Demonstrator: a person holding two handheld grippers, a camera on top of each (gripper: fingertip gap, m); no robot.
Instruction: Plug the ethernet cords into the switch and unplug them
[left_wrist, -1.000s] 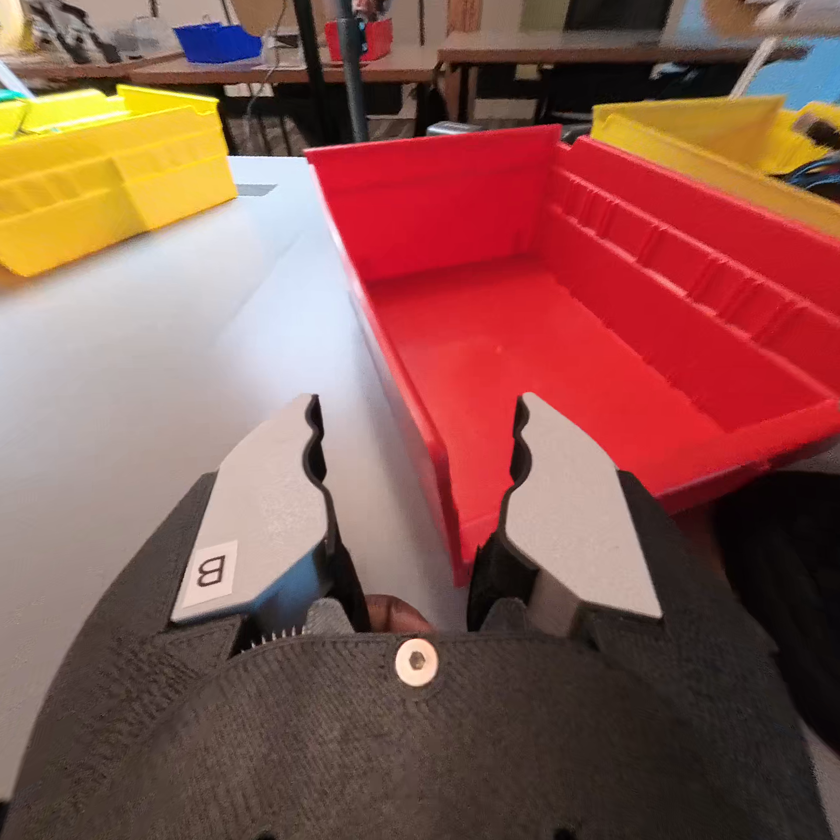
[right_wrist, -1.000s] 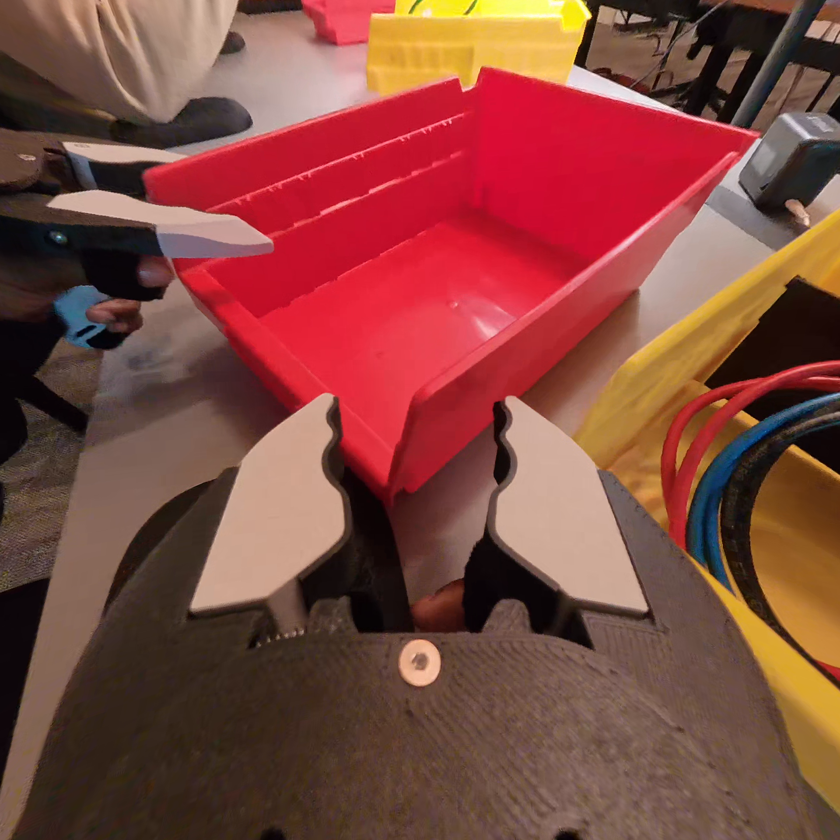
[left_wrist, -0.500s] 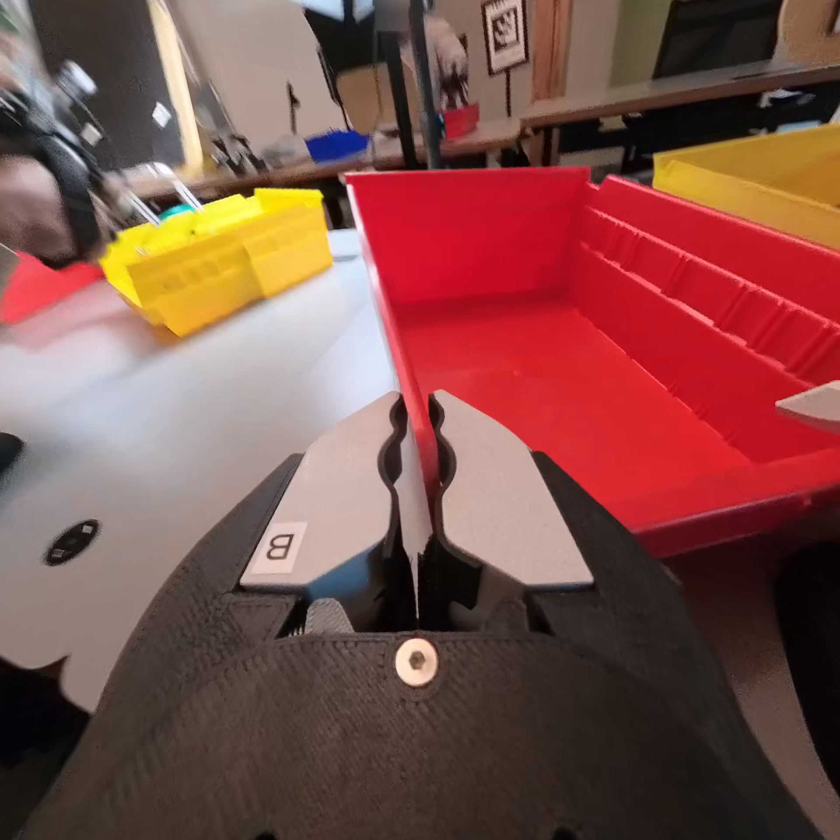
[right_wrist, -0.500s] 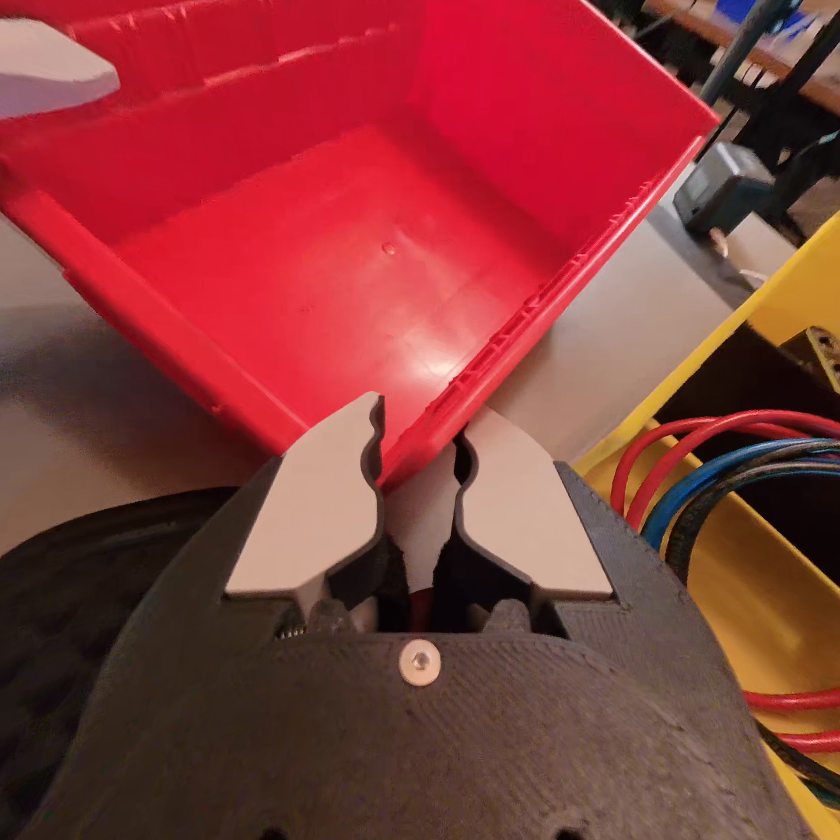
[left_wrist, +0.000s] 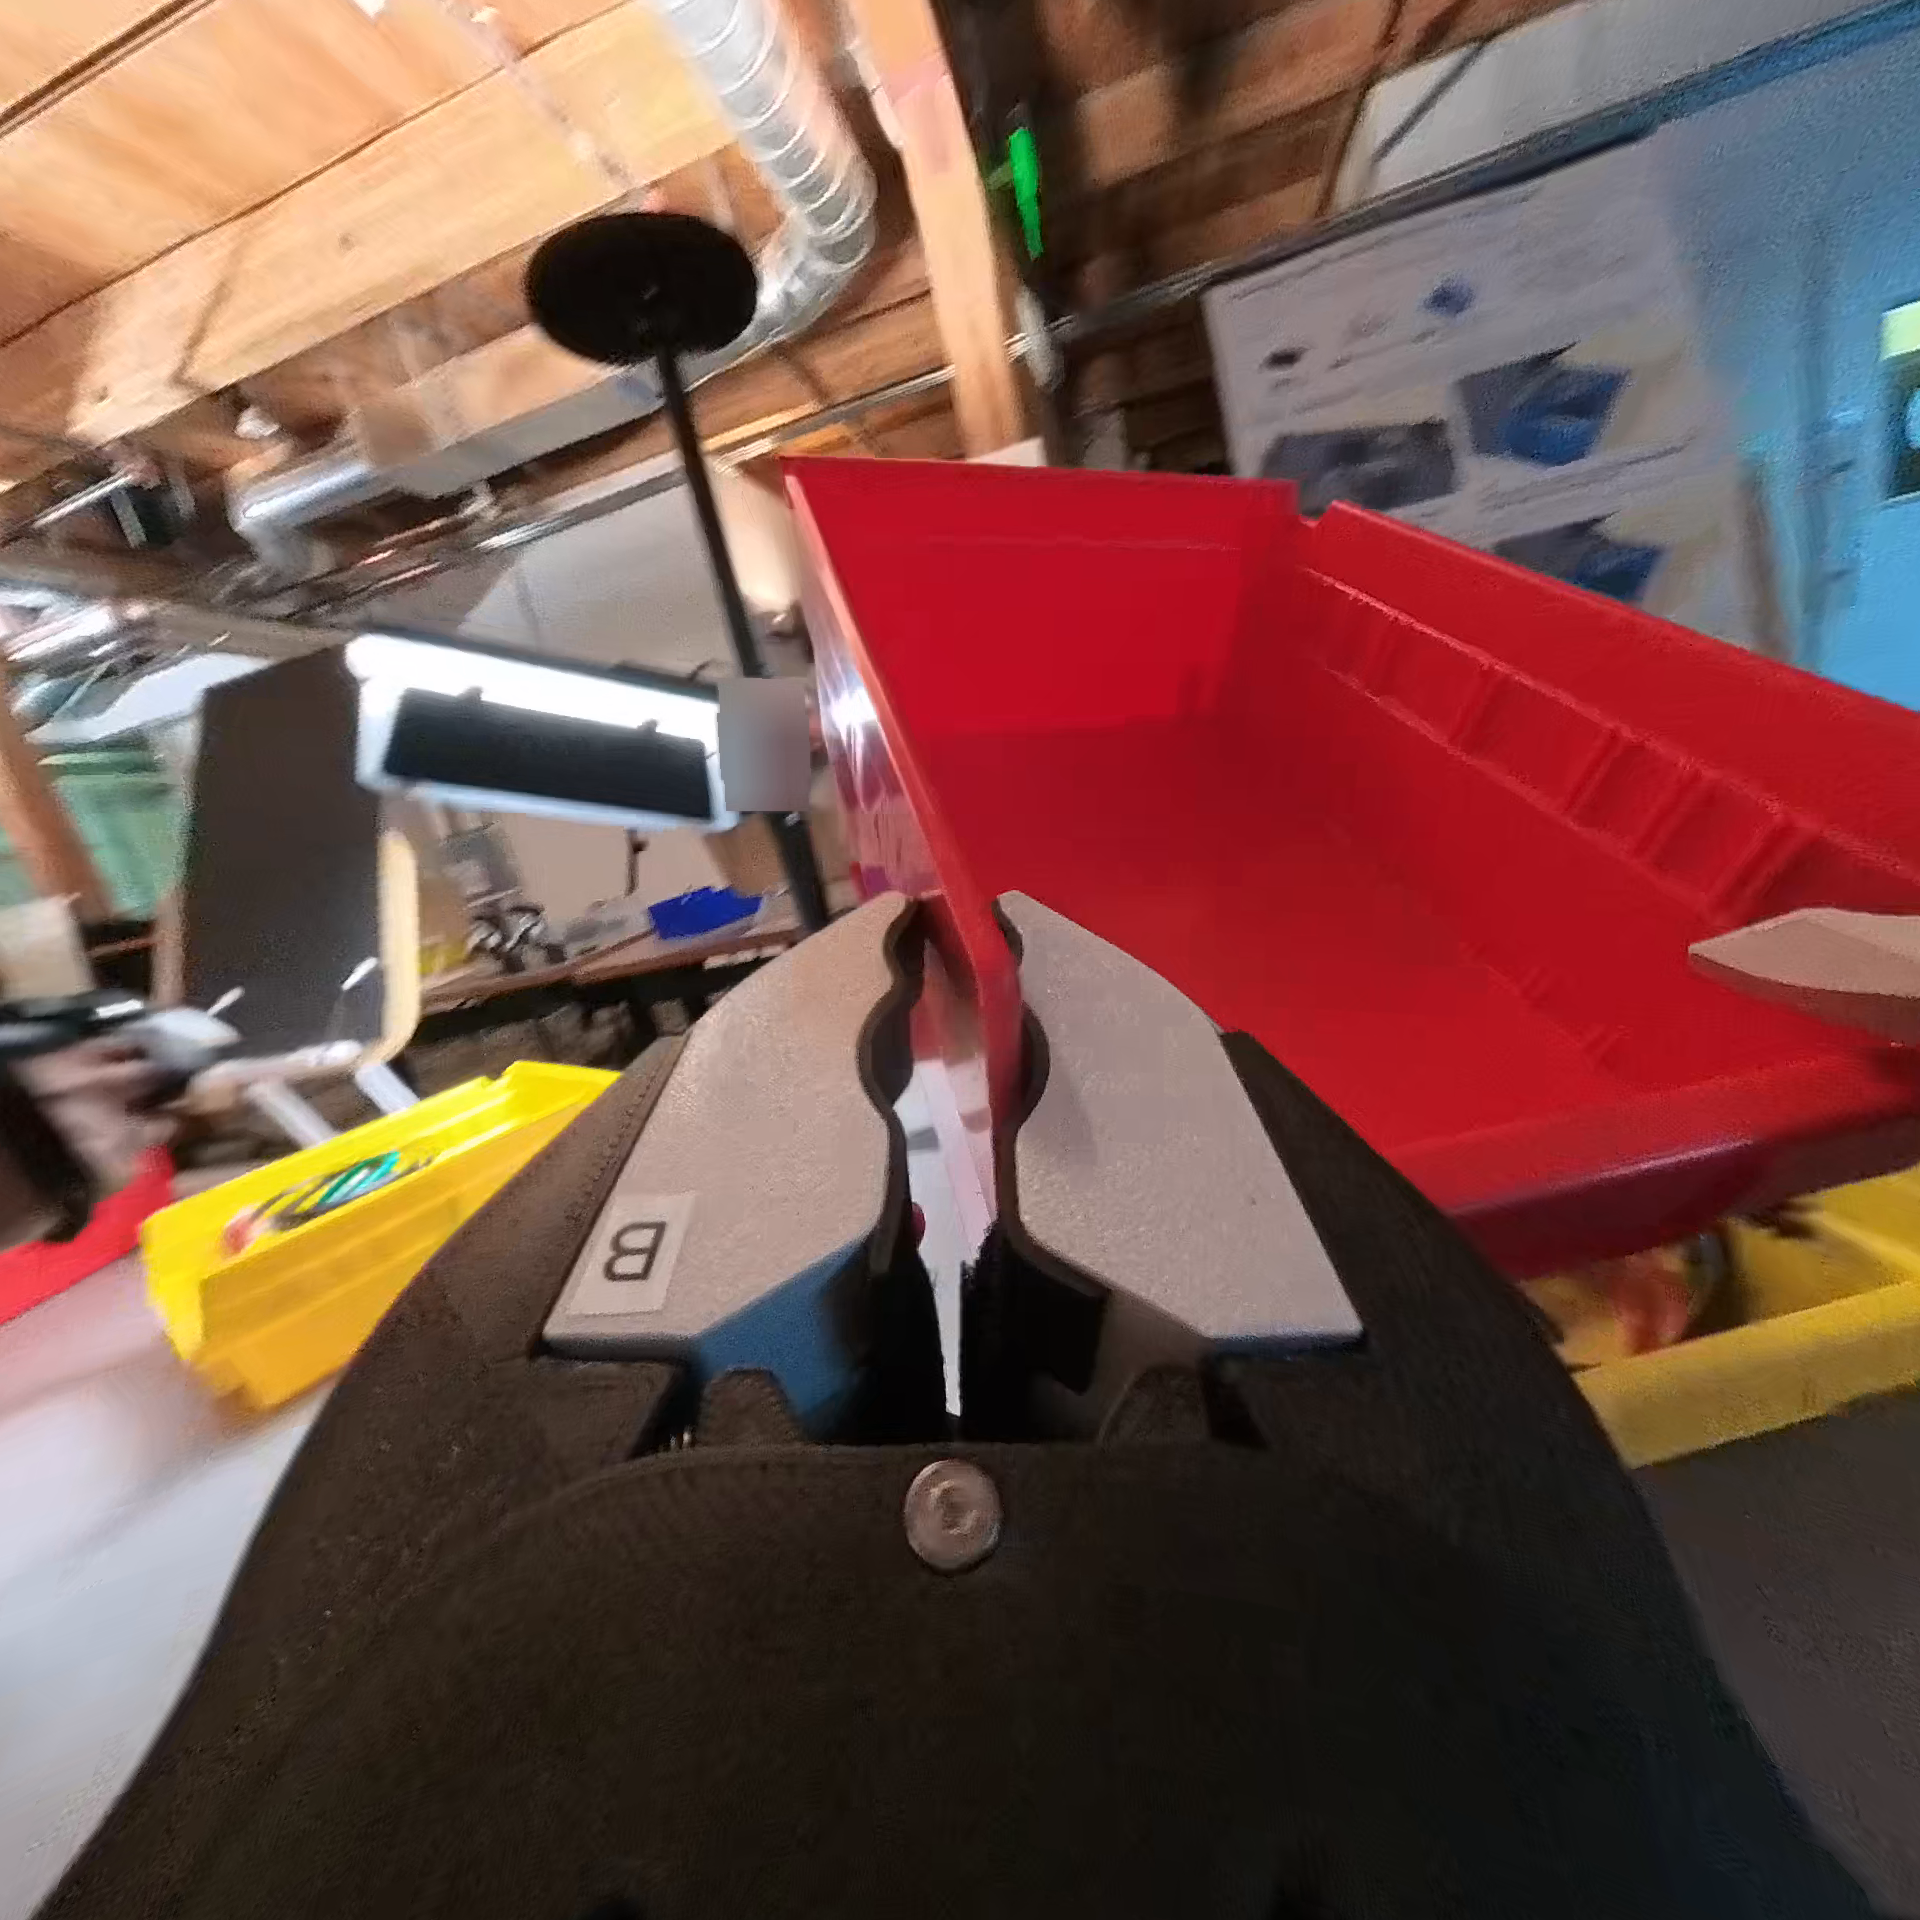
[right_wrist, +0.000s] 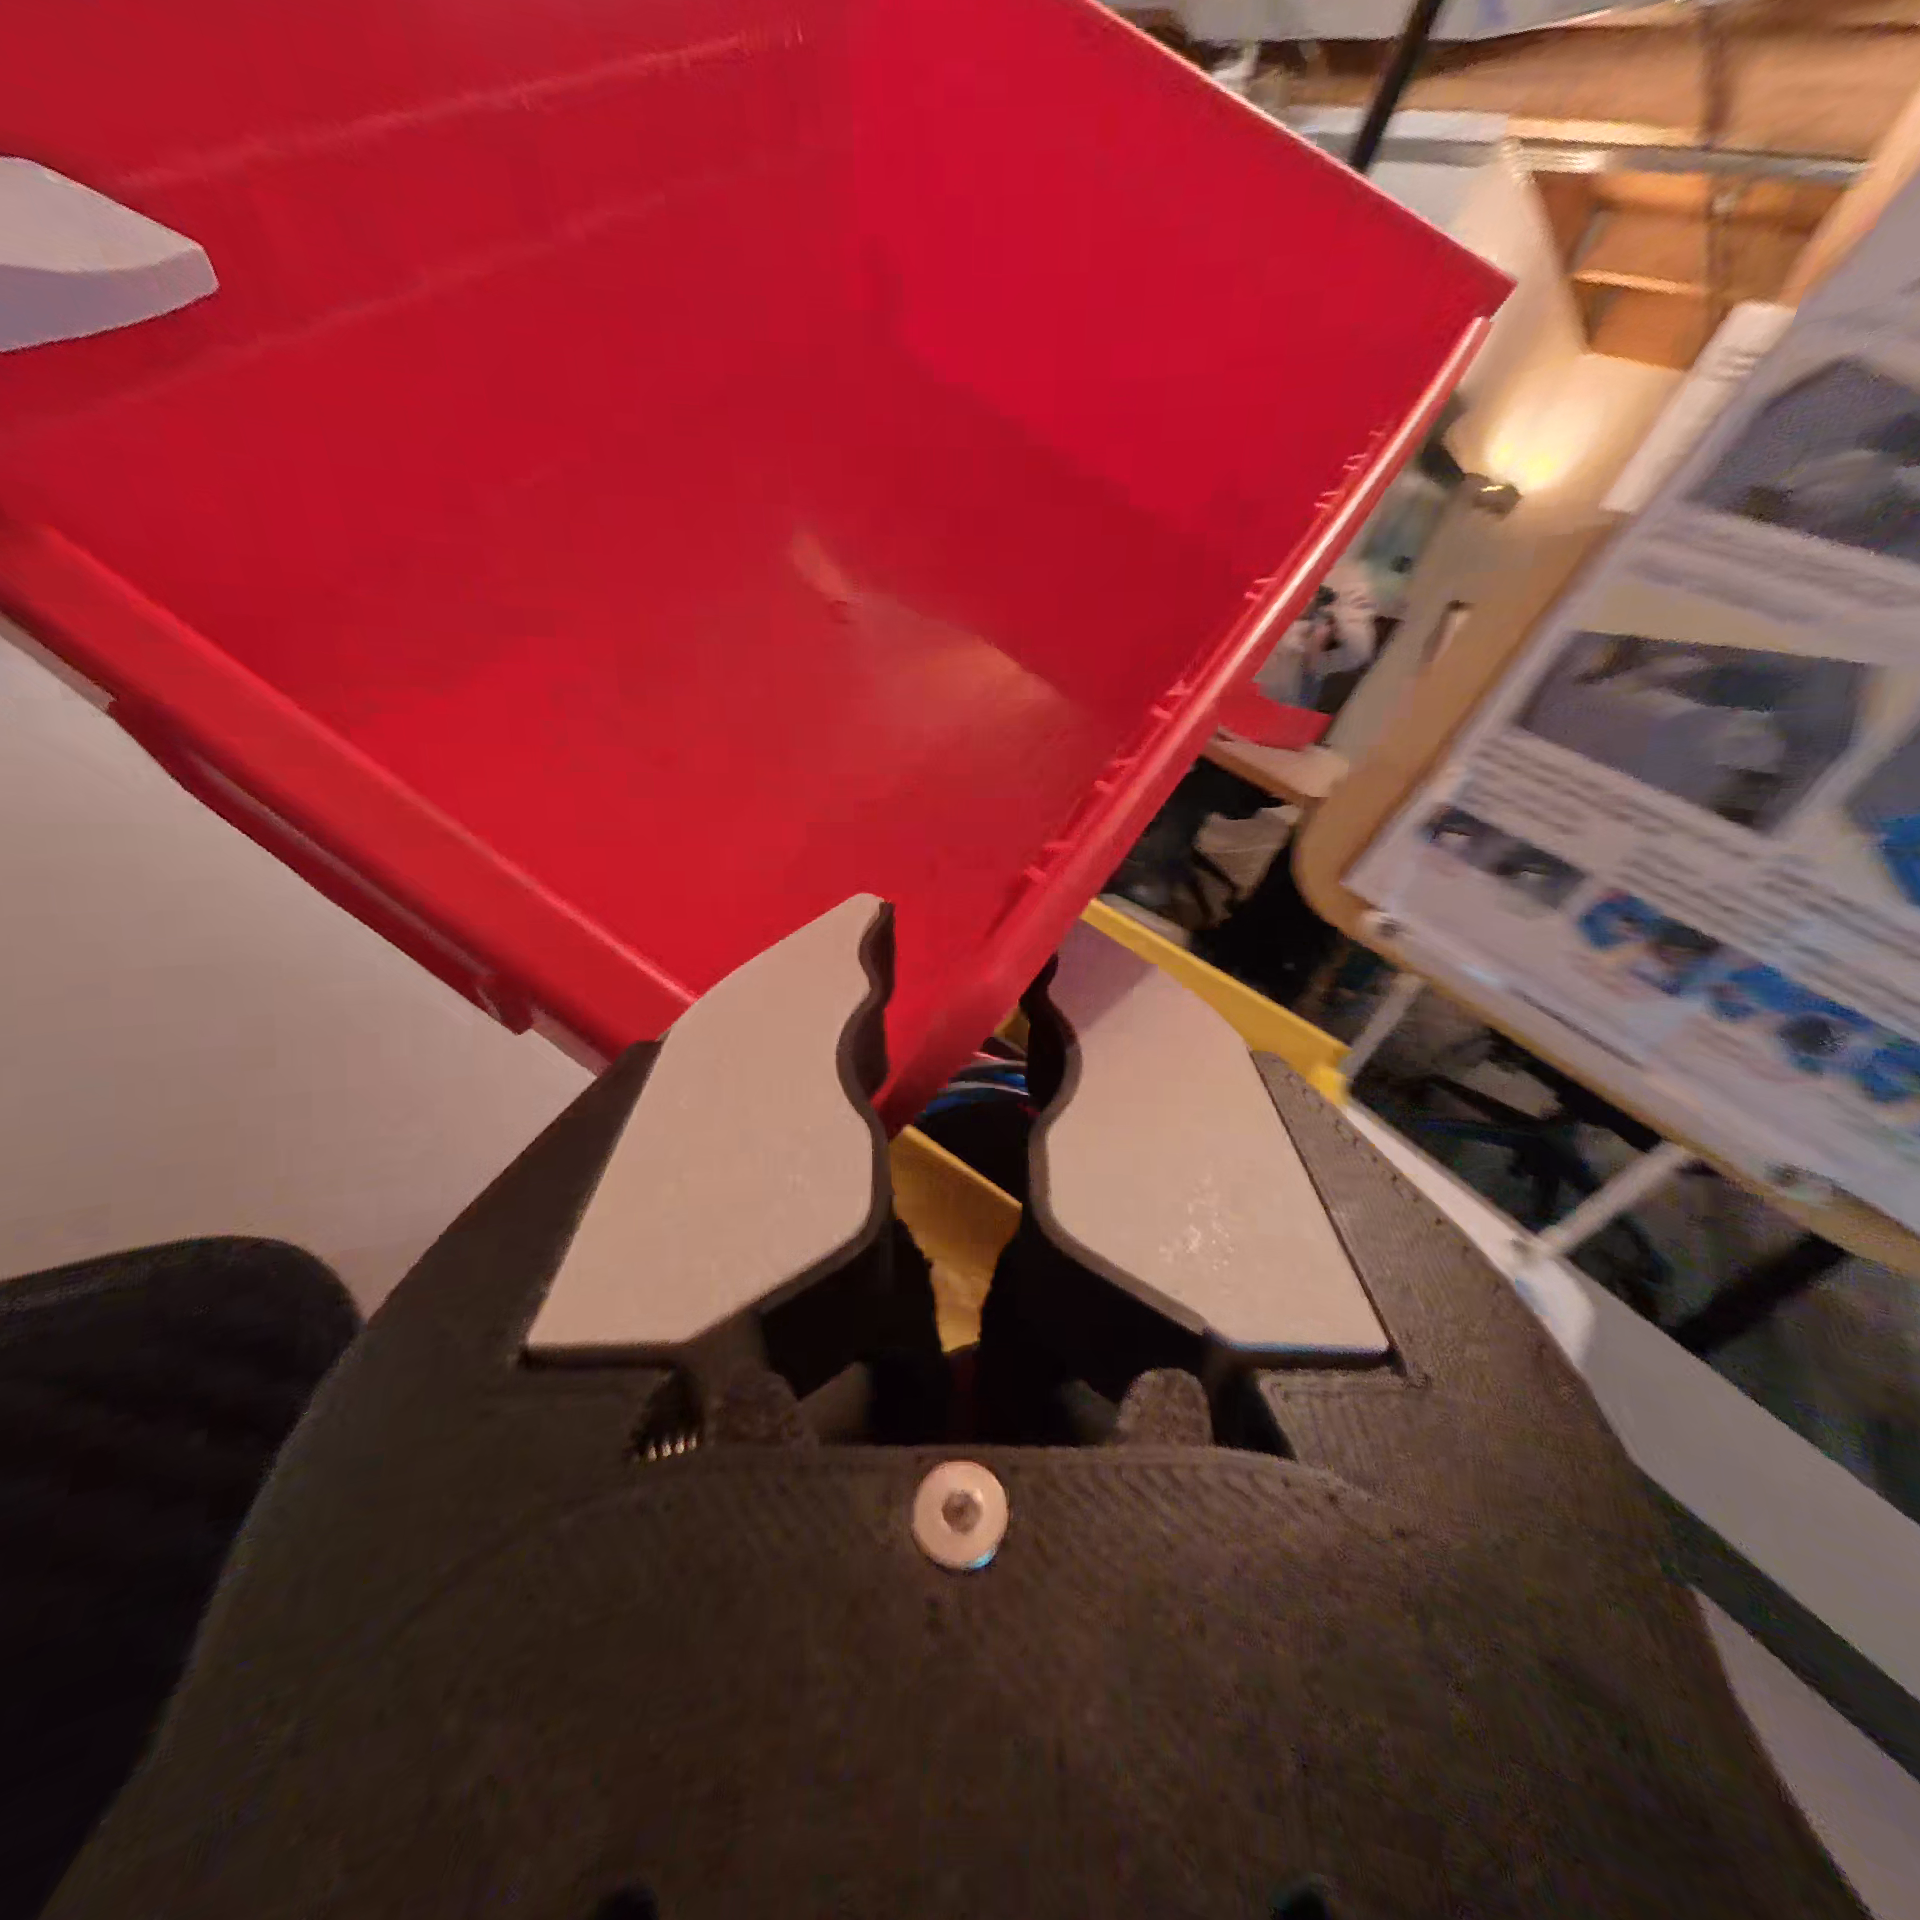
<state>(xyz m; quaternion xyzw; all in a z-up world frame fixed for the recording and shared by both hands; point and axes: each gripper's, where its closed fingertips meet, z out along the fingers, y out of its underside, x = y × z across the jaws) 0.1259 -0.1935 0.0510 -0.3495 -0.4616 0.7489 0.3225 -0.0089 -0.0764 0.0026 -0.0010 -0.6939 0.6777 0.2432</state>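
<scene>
A red bin (left_wrist: 1351, 831) is seen lifted and tilted, its inside bare, above a yellow bin (left_wrist: 1745, 1340) at the lower right. In the right wrist view the red bin (right_wrist: 675, 468) fills the upper left, with the rim of the yellow bin (right_wrist: 1226, 997) shown below it. Another yellow bin (left_wrist: 343, 1216) is set on the pale table (left_wrist: 94, 1538) at the left. A black stand (left_wrist: 717, 561) is seen behind, and a poster board (right_wrist: 1683, 790) at the right.
</scene>
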